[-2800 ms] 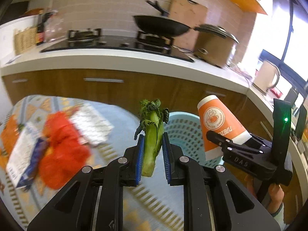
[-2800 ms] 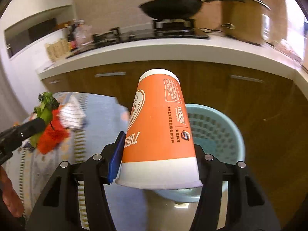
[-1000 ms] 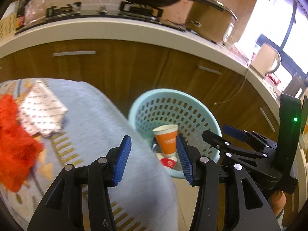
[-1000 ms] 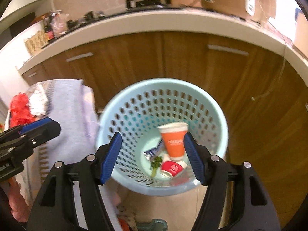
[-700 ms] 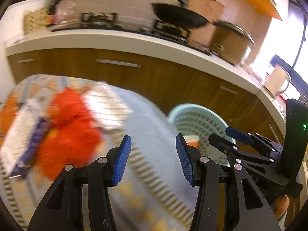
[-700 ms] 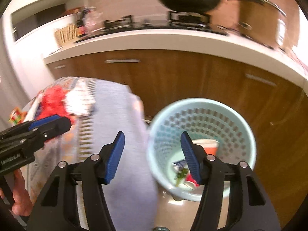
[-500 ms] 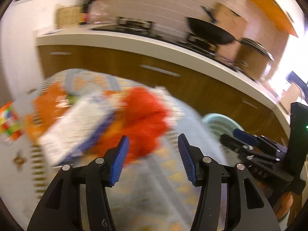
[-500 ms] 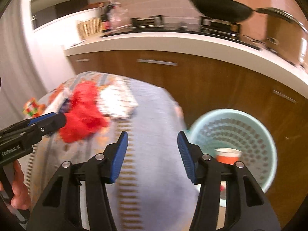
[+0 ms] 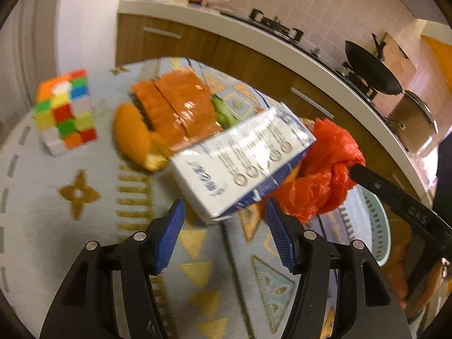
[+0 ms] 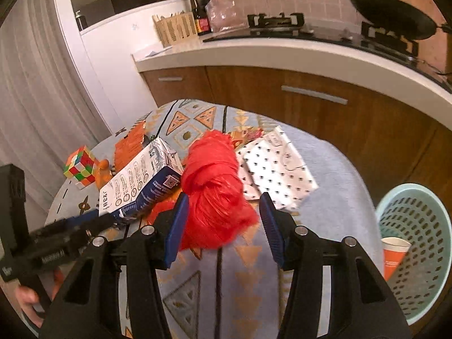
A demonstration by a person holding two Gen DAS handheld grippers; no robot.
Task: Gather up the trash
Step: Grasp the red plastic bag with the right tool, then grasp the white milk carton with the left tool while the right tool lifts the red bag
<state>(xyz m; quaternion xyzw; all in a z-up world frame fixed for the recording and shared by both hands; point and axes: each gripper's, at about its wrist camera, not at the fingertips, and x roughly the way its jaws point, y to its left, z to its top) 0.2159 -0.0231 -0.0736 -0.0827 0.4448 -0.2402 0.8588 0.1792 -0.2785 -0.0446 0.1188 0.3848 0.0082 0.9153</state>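
Blue pads of the left gripper (image 9: 224, 233) stand apart with nothing clamped; its jaws have just been opening, and the near corner of a white-and-blue carton (image 9: 240, 163) sits just beyond the gap, at the centre of the left wrist frame. Beside the carton to the right is a knotted red plastic bag (image 9: 322, 175). Behind the carton lie an orange wrapper (image 9: 175, 104) and a piece of orange peel (image 9: 131, 135), with a colourful puzzle cube (image 9: 66, 113) at the left, all on a patterned tablecloth (image 9: 56, 226).

In the right wrist frame, the right gripper (image 10: 221, 226) has narrowed a little and now stands half open, its pads framing the red bag without pressing it. Right of the bag lies a white dotted paper bag (image 10: 276, 169). At the lower right edge stands a pale blue perforated basket (image 10: 418, 226) with an orange paper cup (image 10: 394, 251) inside.
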